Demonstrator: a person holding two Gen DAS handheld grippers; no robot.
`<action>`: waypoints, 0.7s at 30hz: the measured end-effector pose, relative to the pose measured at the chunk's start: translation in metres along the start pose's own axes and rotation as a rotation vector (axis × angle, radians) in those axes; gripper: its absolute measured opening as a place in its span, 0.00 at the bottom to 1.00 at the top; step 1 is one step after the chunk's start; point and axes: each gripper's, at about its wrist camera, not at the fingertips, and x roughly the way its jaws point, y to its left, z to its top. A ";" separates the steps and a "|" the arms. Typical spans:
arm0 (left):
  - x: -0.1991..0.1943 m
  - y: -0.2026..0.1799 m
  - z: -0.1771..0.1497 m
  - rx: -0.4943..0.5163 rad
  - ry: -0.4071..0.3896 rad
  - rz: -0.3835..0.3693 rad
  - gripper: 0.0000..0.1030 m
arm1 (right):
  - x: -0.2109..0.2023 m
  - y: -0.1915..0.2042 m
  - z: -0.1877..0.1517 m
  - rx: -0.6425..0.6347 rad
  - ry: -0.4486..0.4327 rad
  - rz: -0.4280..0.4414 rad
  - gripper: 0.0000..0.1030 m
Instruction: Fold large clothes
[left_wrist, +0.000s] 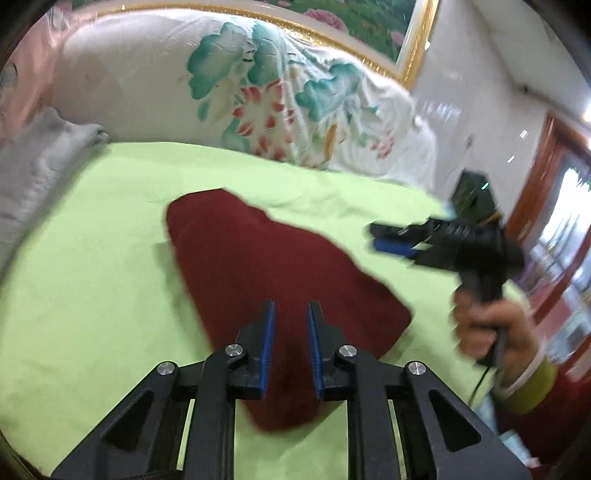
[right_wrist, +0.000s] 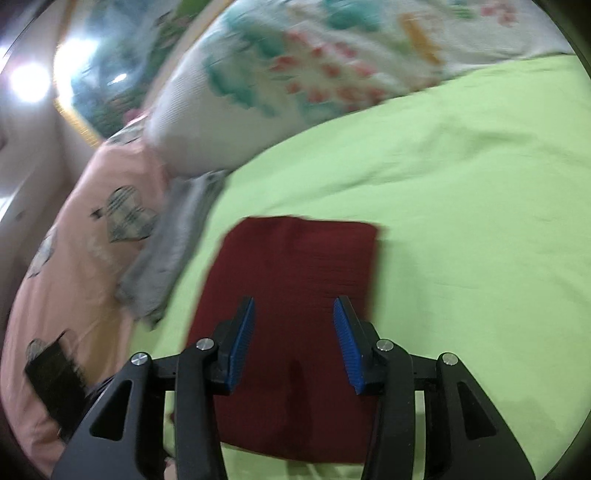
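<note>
Both of my grippers hang above the dark red garment (left_wrist: 280, 280), which lies folded on the green sheet (left_wrist: 92, 295). Between the 2 parted fingers of my left gripper (left_wrist: 291, 314) I see only red cloth below, nothing gripped. My right gripper (right_wrist: 293, 314) is spread wider and empty, over the garment's near half. Beyond the garment lies a floral quilt (left_wrist: 258, 99); at its left, a grey cloth (right_wrist: 166, 258) and a pink pillow (right_wrist: 74, 258).

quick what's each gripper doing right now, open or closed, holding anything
Left gripper: open, fingers apart above the dark red garment, holding nothing.
Right gripper: open, fingers wide above the same garment, holding nothing.
</note>
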 end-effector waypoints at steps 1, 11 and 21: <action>0.008 0.003 0.003 -0.017 0.011 -0.023 0.13 | 0.012 0.002 0.002 -0.005 0.019 0.009 0.45; 0.103 0.003 -0.002 -0.035 0.186 -0.023 0.00 | 0.081 -0.051 0.009 0.008 0.108 -0.153 0.08; 0.103 -0.008 -0.016 -0.020 0.171 0.014 0.00 | 0.074 -0.059 0.013 0.041 0.103 -0.188 0.11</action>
